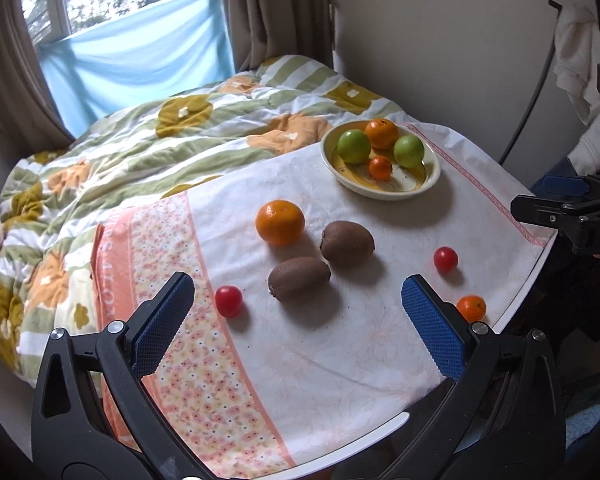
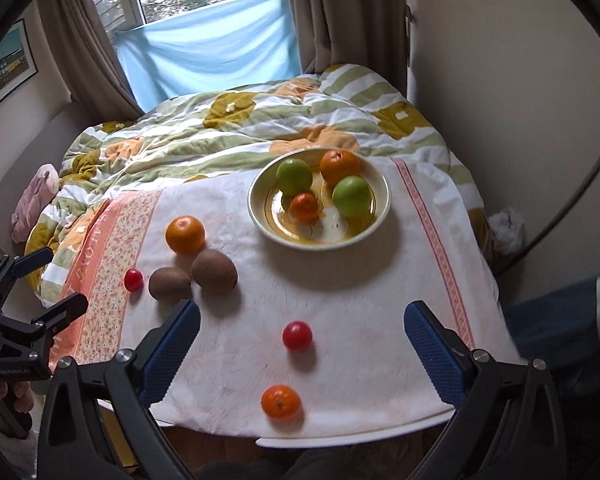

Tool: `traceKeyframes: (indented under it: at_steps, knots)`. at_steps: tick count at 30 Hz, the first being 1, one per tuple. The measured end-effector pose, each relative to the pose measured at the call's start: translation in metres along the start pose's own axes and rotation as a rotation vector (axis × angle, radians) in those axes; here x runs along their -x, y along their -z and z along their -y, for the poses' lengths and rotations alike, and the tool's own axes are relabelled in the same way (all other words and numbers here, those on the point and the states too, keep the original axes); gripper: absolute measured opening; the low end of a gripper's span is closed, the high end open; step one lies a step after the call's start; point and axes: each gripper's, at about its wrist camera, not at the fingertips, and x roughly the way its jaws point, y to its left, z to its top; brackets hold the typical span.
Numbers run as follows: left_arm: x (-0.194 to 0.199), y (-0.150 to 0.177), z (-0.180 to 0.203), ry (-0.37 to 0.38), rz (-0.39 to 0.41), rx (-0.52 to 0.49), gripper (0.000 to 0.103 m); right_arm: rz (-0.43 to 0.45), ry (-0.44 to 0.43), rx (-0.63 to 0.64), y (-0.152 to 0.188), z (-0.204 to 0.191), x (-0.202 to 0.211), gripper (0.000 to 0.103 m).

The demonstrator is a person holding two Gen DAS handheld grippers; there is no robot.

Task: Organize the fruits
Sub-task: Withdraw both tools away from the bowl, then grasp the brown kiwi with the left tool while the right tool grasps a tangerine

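A bedroom: a window with brown curtains and a blue cloth at 12 o'clock, a flowered quilt (image 1: pixel 148 152) on the bed, and nearer, a small desk (image 1: pixel 384 426) covered by a white cloth with a pink floral band. In the left wrist view, the bowl (image 1: pixel 432 182) sits at 1 o'clock holding two green apples, a large orange and a small one. Loose on the cloth lie a large orange (image 1: pixel 280 222) near centre, two kiwis (image 1: pixel 346 246) just beside it, one nearly touching the other, a cherry tomato (image 1: pixel 228 301) at 7 o'clock of them, a second tomato (image 1: pixel 445 259) at 3 o'clock, and a small mandarin (image 1: pixel 471 308) near the desk edge. The left gripper (image 1: pixel 298 320) hangs spread and empty above the nearer kiwi; the right gripper (image 1: pixel 568 200) shows at the 3 o'clock edge, holding nothing. In the right wrist view, the bowl (image 2: pixel 260 216) lies at 12 o'clock, and the right gripper (image 2: pixel 302 348), released and empty, frames the second tomato (image 2: pixel 297 336), with the mandarin (image 2: pixel 281 401) at 6 o'clock. The left gripper (image 2: pixel 52 280) appears at 9 o'clock, fingers parted. The sorting looks partly done: six fruits remain outside the bowl. Next, probably, a descent onto one fruit, a gentle close, since tomatoes bruise and roll, then a carry to the bowl's free front.
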Motion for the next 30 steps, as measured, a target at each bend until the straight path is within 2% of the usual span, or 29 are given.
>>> traceKeyframes:
  at_steps: [5,19,27,29,30]
  knots:
    - [-0.011,0.012,0.007,0.002,-0.002,-0.041,0.103,-0.032,0.021,-0.051,0.023,-0.008,-0.013,0.102]
    - [-0.087,0.015,0.010,-0.035,-0.045,0.079,0.103,-0.094,0.071,-0.108,0.077,-0.018,-0.059,0.102]
    - [-0.118,0.017,0.014,-0.056,-0.091,0.084,0.095,-0.115,0.091,-0.093,0.089,-0.017,-0.071,0.101]
    - [-0.125,0.016,0.013,-0.045,-0.123,0.103,0.082,-0.121,0.092,-0.094,0.090,-0.016,-0.073,0.098]
    - [-0.128,0.016,0.012,-0.038,-0.133,0.118,0.081,-0.126,0.092,-0.094,0.091,-0.016,-0.075,0.097]
